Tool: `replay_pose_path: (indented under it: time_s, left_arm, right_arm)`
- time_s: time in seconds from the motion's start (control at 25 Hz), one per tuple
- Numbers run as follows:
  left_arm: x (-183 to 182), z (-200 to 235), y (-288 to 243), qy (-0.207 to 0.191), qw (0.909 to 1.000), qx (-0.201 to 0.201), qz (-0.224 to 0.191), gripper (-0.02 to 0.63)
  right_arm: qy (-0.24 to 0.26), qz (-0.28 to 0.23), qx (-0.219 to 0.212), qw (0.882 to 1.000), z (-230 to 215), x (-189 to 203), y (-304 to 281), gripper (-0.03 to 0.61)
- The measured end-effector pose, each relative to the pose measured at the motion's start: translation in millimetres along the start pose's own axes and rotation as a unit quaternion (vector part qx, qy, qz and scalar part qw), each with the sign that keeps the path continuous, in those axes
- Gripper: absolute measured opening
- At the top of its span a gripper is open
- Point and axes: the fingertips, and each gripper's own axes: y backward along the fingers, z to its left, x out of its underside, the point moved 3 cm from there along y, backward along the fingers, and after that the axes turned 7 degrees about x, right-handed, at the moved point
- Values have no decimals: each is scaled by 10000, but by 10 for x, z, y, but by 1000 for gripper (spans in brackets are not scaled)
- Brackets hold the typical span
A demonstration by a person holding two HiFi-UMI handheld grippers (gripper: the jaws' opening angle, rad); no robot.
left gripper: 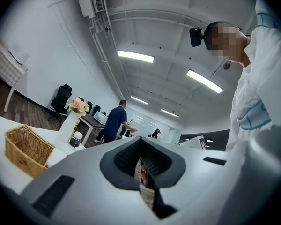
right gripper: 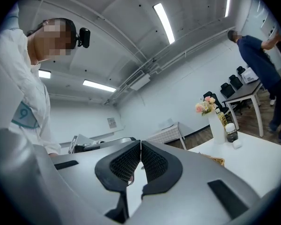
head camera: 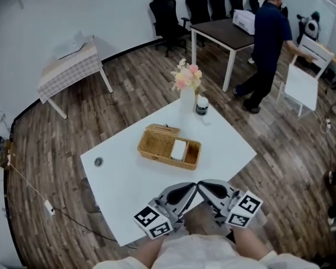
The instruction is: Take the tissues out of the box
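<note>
A woven wicker tissue box (head camera: 169, 146) lies in the middle of the white table (head camera: 224, 139), with a white tissue (head camera: 178, 149) showing in its open right half. The wicker box (left gripper: 25, 149) also appears at the left of the left gripper view. My left gripper (head camera: 191, 188) and right gripper (head camera: 203, 187) hover side by side at the table's near edge, tips almost touching each other, well short of the box. Both have their jaws shut with nothing between them. The left gripper (left gripper: 140, 150) and right gripper (right gripper: 140, 153) each face the other.
A white vase of pink flowers (head camera: 186, 88) and a small dark jar (head camera: 201, 105) stand at the table's far corner. A person in dark blue (head camera: 267, 46) stands by a dark table (head camera: 224, 32) with black chairs. A checked-cloth table (head camera: 70, 69) stands far left. A cable (head camera: 50, 206) crosses the wooden floor.
</note>
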Motion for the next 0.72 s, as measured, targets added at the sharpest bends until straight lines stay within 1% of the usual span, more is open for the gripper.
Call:
replay_pose_path:
  time_s: [0.16, 0.4, 0.56, 0.72]
  left_arm:
    - [-49, 236, 81, 17, 10000, -35, -82, 2]
    - [-62, 484, 20, 203, 9994, -215, -152, 2]
    - [-104, 684, -75, 215, 9988, -367, -225, 2]
    - [-148, 884, -253, 275, 9971, -597, -384, 2]
  right_arm:
    - [-64, 48, 3, 10000, -64, 47, -242, 32]
    - [-210, 310, -65, 9993, -264, 50, -423, 32]
    - [-207, 463, -262, 9984, -454, -1, -577, 32]
    - [-39, 708, -534, 9961, -701, -114, -711, 32]
